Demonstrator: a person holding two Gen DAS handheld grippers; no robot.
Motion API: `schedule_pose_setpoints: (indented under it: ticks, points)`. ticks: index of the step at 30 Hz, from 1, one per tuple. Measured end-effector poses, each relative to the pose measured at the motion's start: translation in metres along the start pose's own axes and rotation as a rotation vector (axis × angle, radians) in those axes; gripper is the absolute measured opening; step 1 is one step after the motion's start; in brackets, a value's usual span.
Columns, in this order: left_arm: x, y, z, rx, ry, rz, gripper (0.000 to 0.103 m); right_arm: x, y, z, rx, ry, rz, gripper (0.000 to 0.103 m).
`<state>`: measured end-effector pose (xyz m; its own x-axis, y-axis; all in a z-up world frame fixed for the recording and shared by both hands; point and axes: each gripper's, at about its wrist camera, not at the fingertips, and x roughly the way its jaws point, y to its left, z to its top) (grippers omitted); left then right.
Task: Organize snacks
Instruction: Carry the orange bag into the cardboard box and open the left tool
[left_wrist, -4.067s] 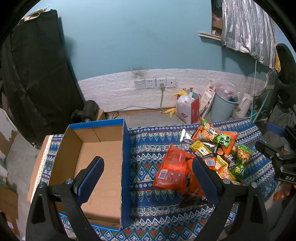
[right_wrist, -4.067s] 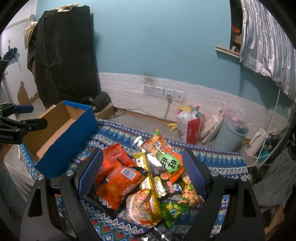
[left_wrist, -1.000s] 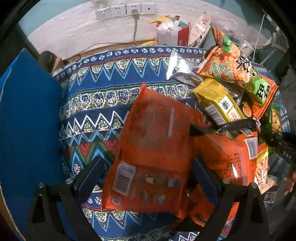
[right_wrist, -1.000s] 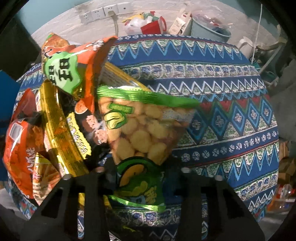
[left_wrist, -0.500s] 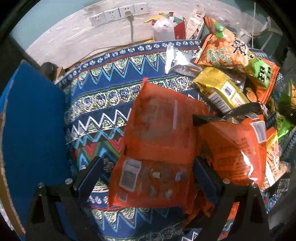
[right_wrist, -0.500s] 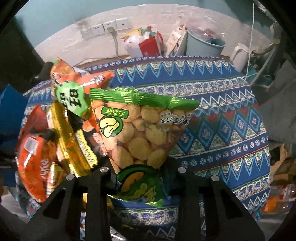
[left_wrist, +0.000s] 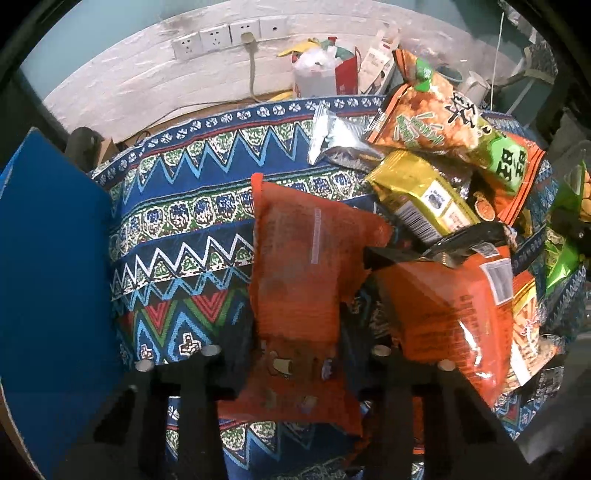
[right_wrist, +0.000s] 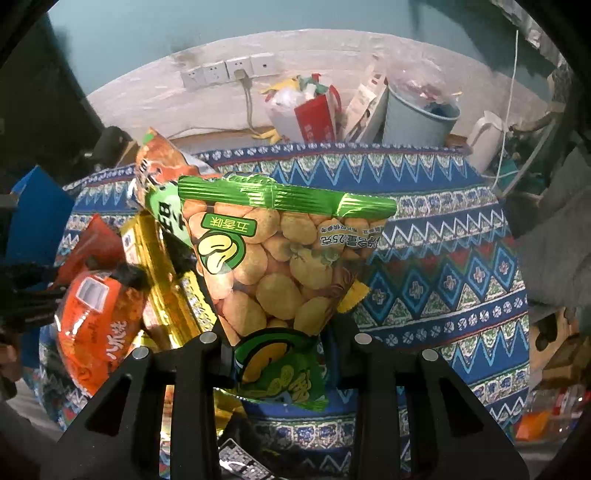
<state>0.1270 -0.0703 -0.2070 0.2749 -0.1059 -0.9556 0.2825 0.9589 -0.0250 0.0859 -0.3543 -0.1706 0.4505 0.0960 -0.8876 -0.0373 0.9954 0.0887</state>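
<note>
Left wrist view: left gripper (left_wrist: 295, 354) is closing on the near end of the flat orange bag (left_wrist: 303, 273) lying on the patterned surface (left_wrist: 177, 229); it looks light, crinkly and slippery, so the sealed edge is the best hold, with the blue box (left_wrist: 51, 258) just left and another orange bag (left_wrist: 461, 314) plus the yellow packet (left_wrist: 417, 195) crowding the right. Right wrist view: right gripper (right_wrist: 284, 354) is clamped on the green peanut bag (right_wrist: 280, 258) by its bottom seam, held above the surface, light and puffy, snack pile (right_wrist: 110, 295) close on the left.
</note>
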Motion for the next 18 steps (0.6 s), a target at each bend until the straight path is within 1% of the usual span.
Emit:
schedule_pose_setpoints:
  ticks: [3,8,18]
  points:
    - [-0.011,-0.003,-0.001,-0.011,-0.023,0.005,0.030,-0.004,0.003,0.002,-0.012,-0.014,-0.001,0.032]
    - [-0.021,0.008,-0.002,-0.043,-0.061,0.035,0.030,-0.014,0.012,0.005,-0.030,-0.042,0.006,0.032]
    - [-0.076,0.009,-0.011,-0.067,-0.197,0.061,0.030,-0.038,0.044,0.011,-0.085,-0.104,0.044,0.032]
